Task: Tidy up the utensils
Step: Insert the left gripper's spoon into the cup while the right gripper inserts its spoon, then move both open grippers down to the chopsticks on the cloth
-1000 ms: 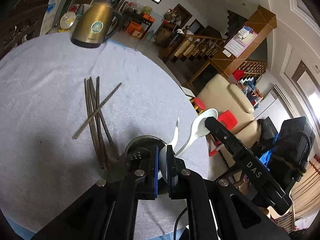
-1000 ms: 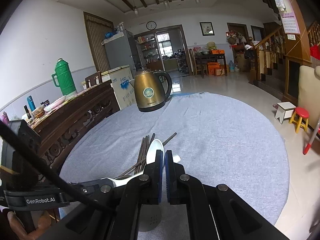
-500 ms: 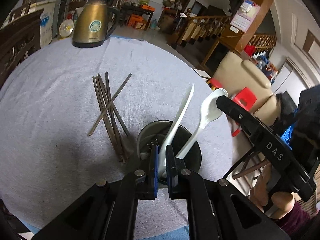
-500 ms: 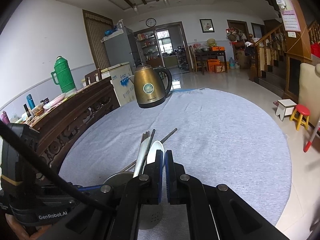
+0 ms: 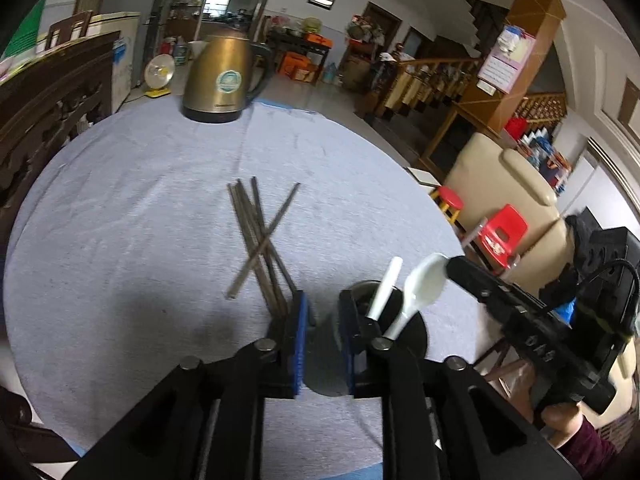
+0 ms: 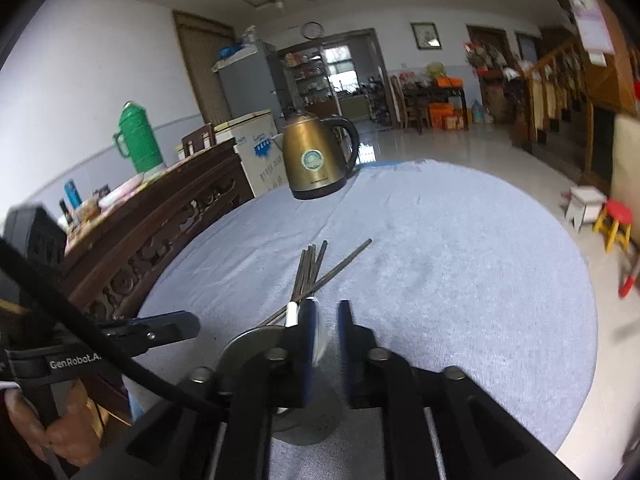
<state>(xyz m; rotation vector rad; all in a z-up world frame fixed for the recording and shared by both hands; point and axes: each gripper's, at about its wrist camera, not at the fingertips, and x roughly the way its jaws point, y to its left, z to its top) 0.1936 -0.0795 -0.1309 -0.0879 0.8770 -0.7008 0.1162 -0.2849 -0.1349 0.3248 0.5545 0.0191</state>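
Round surface [image 5: 120, 240] covered with a grey-blue cloth [image 6: 460, 280]. Brass-coloured kettle [image 5: 224, 76] stands at the far edge. Loose bunch of dark chopsticks [image 5: 260, 236] lies mid-cloth, one crossing the others. Metal holder [image 5: 412, 328] stands at the near edge, just beside the chopsticks' near ends.

Round table [image 5: 120, 208] carries a grey cloth. Beyond the table: tiled floor [image 6: 472, 144], white walls, beamed ceiling. Wooden staircase [image 5: 452, 80] and beige armchair [image 5: 504, 184] stand beside the table.
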